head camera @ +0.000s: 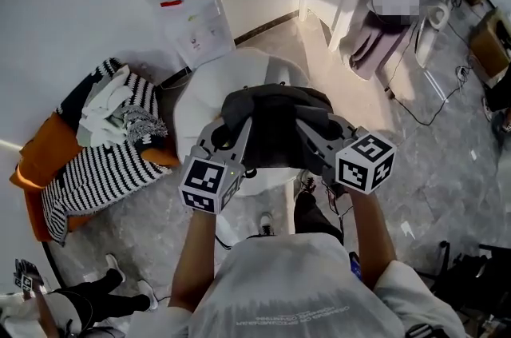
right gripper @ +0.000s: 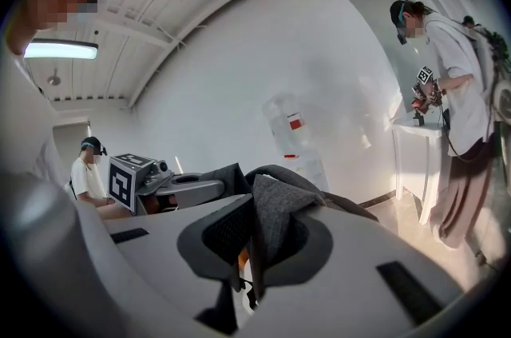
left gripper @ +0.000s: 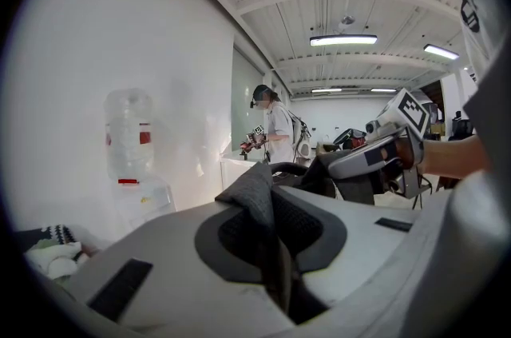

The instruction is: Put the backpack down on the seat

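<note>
Your left tongs [left gripper: 270, 236] and right tongs [right gripper: 251, 244] are each clamped on a pinched fold of grey fabric on the backpack [head camera: 275, 117]. The bag hangs between them over the near half of the white seat [head camera: 200, 101]. Whether it already touches the cushion, I cannot tell. Those folds are thin. If one slips out, the bag will likely swing and slide off the rounded near edge to the floor. Its long axis runs left to right, spread between your tongs, and which end is the top is unclear.
</note>
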The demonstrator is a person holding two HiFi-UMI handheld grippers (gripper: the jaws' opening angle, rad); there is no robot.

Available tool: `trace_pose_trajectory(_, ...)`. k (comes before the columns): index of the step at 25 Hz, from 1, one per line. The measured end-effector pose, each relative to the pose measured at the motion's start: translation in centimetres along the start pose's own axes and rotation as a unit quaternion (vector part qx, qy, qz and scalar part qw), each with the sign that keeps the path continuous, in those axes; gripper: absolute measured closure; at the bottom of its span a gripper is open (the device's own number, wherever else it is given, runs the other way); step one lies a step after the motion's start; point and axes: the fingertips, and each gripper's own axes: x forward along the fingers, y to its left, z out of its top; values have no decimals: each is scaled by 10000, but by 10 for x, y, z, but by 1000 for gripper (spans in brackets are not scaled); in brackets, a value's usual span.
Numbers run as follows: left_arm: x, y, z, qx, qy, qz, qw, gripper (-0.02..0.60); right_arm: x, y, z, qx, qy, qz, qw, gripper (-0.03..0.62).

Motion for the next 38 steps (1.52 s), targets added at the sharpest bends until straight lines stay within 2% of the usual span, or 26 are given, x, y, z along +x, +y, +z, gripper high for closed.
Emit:
trace_pose_trajectory(14, 73, 32, -20, -256, 352, 79, 9990, 537, 41, -71, -2, 138, 446, 191, 9987, 560)
trace_pose_trajectory(25, 133, 51, -31, -315, 460, 185, 9983, 537, 68, -132, -5, 250, 630, 280, 9973, 560)
trace_pose_trajectory(32, 162, 66, -54, -438, 659, 360, 9962, 537, 92, -164, -20, 279, 837, 404, 9953, 560)
trace_pose_trajectory(38, 172, 78, -79, -699, 784, 526, 9931, 536, 113, -177, -38, 222, 1092, 545, 9923, 560)
